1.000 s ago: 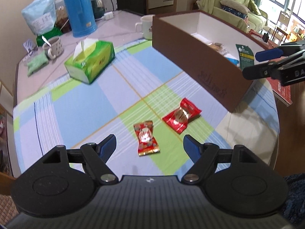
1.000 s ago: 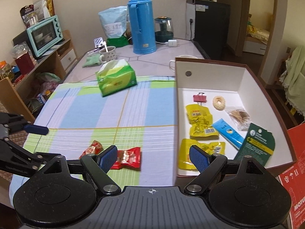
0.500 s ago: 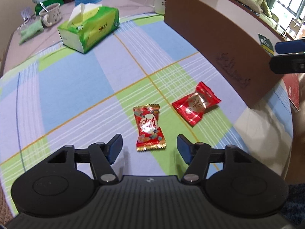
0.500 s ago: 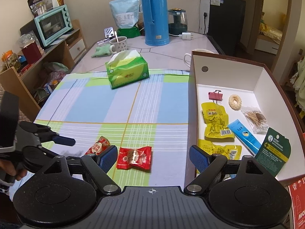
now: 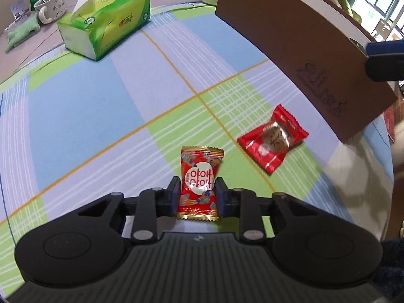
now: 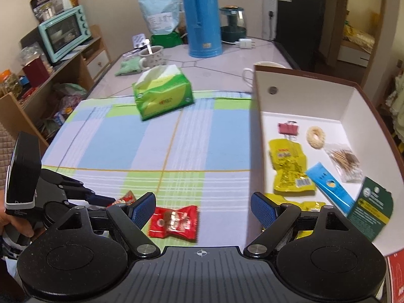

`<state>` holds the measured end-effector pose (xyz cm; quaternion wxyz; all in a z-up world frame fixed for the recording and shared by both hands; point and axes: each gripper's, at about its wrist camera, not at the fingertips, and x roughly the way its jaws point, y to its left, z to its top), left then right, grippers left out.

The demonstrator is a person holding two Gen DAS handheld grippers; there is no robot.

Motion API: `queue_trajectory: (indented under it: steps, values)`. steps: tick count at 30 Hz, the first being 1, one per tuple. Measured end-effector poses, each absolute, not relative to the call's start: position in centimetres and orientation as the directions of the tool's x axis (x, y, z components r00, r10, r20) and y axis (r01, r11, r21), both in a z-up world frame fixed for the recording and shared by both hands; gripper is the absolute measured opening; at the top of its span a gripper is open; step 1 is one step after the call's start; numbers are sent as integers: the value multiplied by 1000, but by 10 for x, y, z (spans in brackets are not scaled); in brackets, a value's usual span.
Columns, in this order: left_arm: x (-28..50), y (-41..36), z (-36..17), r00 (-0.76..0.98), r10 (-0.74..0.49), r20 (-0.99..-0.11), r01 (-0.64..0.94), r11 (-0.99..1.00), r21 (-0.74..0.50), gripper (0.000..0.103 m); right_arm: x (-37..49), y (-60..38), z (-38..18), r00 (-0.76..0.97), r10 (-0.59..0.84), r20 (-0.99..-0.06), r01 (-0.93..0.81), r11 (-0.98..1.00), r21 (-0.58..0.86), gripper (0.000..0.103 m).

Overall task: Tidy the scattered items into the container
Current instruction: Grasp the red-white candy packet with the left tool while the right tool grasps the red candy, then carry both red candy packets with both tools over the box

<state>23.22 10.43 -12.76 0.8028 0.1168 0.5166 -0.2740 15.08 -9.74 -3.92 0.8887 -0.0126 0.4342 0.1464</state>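
Left tool (image 5: pixel 197 196): jaws closed in on both long edges of the red foil candy sachet with a white round label (image 5: pixel 200 181), low centre of the left wrist view. The sachet lies flat on the blue, lilac and green checked cloth (image 5: pixel 83 116) covering the desk; whether it is lifted off the cloth cannot be told.

To the right of it, apart, lies the second sweet, a red twist-end wrapper with a clear window (image 5: pixel 273 137), on a green check near the corner of the brown cardboard box with white inside (image 5: pixel 303 50). Upper left of that frame: green tissue pack (image 5: pixel 106 30), with a white mug holding a spoon (image 5: pixel 51 7) behind it.

Right tool (image 6: pixel 203 208): released, blue pads wide apart, nothing between them, at the bottom of the right wrist view. It hovers over the near edge of the cloth, with the red twist-end wrapper (image 6: pixel 174 222) just inside its left finger and the box wall (image 6: pixel 255 136) inside its right finger.

Box contents, right half of the frame: pink binder clip (image 6: pixel 287 128), pale ring biscuit (image 6: pixel 315 137), yellow sachets (image 6: pixel 290 169), blue tube packet (image 6: pixel 328 185), clear bag of toothpicks (image 6: pixel 344 160), dark green card (image 6: pixel 371 209).

Lower left of the right view: the left tool (image 6: pixel 101 198) with a hand (image 6: pixel 17 227) on its grip, the sachet tip showing at its fingers. Upper centre: blue thermos flask (image 6: pixel 200 17).
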Motion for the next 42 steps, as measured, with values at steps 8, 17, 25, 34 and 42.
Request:
queue_trajectory:
  steps: [8, 17, 25, 34, 42]
  values:
    - [226, 144, -110, 346, -293, -892, 513, 855, -82, 24, 163, -57, -69, 485, 277, -830, -365, 926, 96, 85]
    - [228, 159, -101, 358, -305, -882, 496, 863, -97, 24, 190, -52, -128, 418, 159, -894, -160, 982, 100, 85]
    - [232, 156, -100, 356, -315, -880, 508, 856, -101, 24, 180, -51, -149, 468, 160, -869, -171, 981, 89, 33]
    - [217, 144, -89, 373, -311, -874, 520, 850, -81, 24, 163, -57, -130, 451, 302, -840, -261, 945, 200, 25]
    - [201, 126, -70, 408, -301, -862, 534, 844, -42, 24, 143, -67, -95, 501, 356, -789, -296, 927, 231, 25]
